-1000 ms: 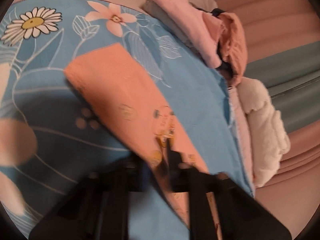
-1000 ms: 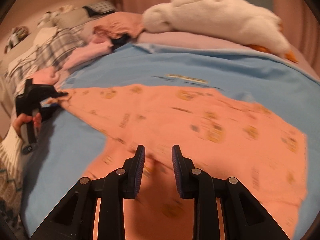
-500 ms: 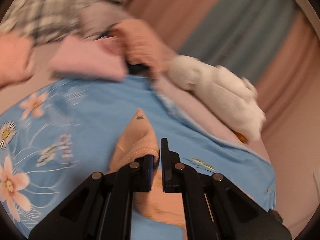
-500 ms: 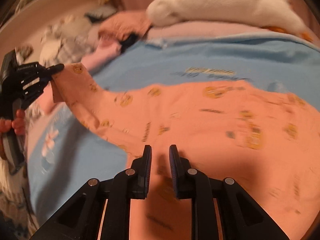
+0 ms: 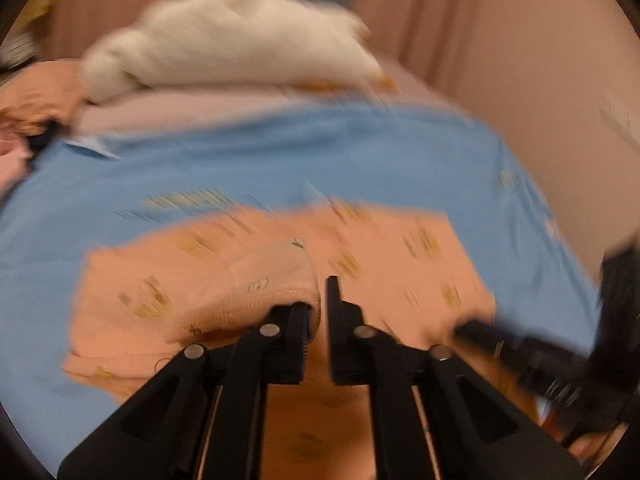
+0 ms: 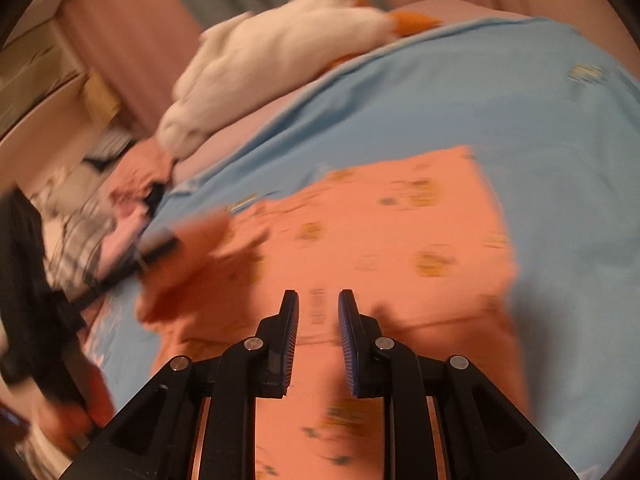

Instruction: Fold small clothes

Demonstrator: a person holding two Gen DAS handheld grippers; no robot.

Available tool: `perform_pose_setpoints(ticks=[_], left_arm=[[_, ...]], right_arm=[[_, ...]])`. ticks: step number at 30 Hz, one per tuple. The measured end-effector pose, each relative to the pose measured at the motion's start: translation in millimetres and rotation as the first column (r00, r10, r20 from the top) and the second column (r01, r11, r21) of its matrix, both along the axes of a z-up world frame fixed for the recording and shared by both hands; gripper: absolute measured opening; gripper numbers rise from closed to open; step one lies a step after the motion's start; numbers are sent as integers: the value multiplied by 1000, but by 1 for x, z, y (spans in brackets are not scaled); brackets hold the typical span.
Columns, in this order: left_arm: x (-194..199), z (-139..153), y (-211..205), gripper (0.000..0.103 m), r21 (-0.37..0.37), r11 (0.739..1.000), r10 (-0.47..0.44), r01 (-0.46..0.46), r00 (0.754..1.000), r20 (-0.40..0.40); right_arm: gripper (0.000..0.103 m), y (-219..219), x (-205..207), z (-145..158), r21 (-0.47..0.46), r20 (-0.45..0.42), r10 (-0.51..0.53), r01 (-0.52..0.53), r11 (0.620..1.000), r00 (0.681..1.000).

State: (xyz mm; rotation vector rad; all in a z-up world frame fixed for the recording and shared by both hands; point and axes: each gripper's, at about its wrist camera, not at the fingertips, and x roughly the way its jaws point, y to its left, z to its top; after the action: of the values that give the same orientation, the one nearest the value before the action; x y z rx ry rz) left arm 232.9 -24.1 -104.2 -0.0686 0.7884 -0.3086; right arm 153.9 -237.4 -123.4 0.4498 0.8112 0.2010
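Note:
An orange printed garment [image 5: 400, 248] lies spread on the blue sheet [image 5: 280, 152]. One end of it, with a stitched hem [image 5: 276, 284], is folded over its middle and drapes over the left finger of my left gripper [image 5: 322, 292]. Those jaws are opening, and the pads no longer press the cloth. In the right wrist view my right gripper [image 6: 318, 296] hovers low over the garment [image 6: 400, 232]. Its jaws are slightly apart and nothing shows between the pads. The left gripper [image 6: 168, 244] appears blurred at the left by the folded end, and the right gripper [image 5: 460, 328] shows at the garment's right edge.
A white plush duck [image 5: 232, 48] lies along the far side of the bed, against pink and grey curtains. A heap of other clothes [image 6: 100, 232] sits at the far left of the sheet [image 6: 520, 120]. A person's hand [image 6: 80, 412] holds the left gripper's handle.
My left gripper swung the garment's end up and across onto its middle, rolling as it went, and its jaws have parted. My right gripper slid and rolled over the garment, jaws slightly narrower.

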Motion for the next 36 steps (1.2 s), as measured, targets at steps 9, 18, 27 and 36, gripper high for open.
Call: perform_pose_setpoints(ticks=[9, 18, 27, 36], left_arm=[[-22, -27, -19, 69, 15, 990, -142, 144, 986, -91], [-76, -12, 122, 79, -67, 992, 103, -106, 993, -53], [-84, -25, 175, 79, -131, 960, 233, -246, 967, -107], [-85, -35, 184, 79, -162, 952, 237, -258, 962, -135]], right_arm=[[22, -24, -8, 8, -64, 3, -50, 50, 997, 999], [22, 65, 1, 19, -260, 62, 291, -266, 928, 955], [22, 157, 41, 6, -420, -31, 497, -463, 781, 867], [22, 178, 52, -20, -560, -151, 519, -505, 656, 842]])
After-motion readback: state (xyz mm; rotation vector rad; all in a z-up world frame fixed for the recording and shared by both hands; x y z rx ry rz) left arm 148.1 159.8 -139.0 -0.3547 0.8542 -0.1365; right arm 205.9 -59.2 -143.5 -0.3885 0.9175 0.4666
